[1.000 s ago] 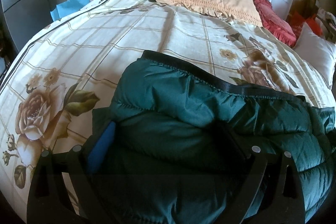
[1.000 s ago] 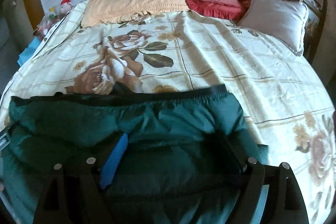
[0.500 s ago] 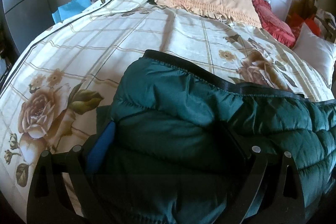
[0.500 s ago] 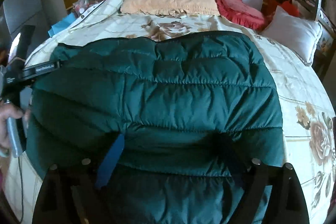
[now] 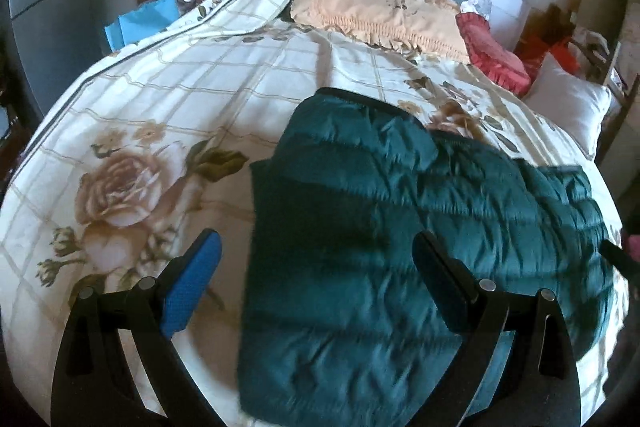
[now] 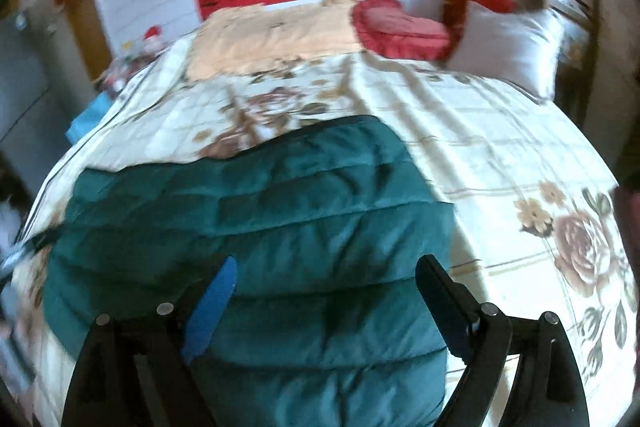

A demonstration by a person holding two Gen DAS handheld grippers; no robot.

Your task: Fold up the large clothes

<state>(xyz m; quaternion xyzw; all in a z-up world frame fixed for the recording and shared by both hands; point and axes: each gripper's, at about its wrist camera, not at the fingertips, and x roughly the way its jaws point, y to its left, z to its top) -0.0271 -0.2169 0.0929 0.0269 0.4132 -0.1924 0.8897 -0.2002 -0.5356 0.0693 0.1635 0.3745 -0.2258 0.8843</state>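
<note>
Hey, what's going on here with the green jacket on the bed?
A person with a handheld gripper in each hand is folding a dark green puffer jacket on a floral bedspread. The jacket lies flat, folded over on itself. The left gripper and right gripper hover above it with fingers spread, holding nothing. Pillows sit at the far end of the bed.

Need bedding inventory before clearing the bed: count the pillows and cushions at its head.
3. A peach ruffled pillow lies below the red banner, a red cushion sits right of it, and a white pillow lies at the right edge. Others may be hidden behind them.
</note>
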